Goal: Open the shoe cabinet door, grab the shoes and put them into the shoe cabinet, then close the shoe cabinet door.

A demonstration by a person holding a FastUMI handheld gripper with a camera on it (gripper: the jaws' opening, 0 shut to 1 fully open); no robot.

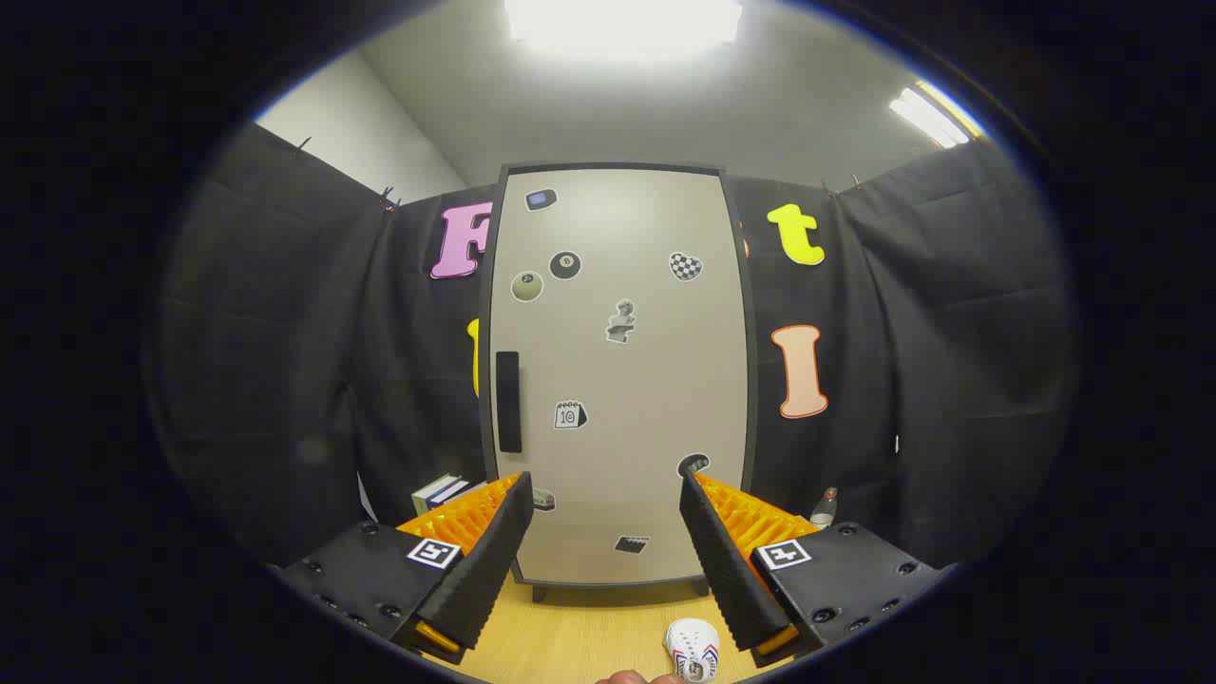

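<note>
The shoe cabinet (617, 380) stands upright straight ahead, beyond the fingers, on a wooden table (589, 636). Its pale door is shut and carries several stickers; a dark vertical handle (509, 402) sits near the door's left edge. My gripper (608, 489) is open, with nothing between its fingers, and faces the lower part of the door from a short way off. A small white shoe (693, 648) with coloured stripes lies on the table close to the inner side of the right finger. A fingertip of a person's hand (627, 677) shows just beside the shoe.
Some books (439, 491) lie behind the left finger, left of the cabinet. A small bottle (825, 507) stands to the right of the cabinet, behind the right finger. Black cloth walls close in on both sides and behind.
</note>
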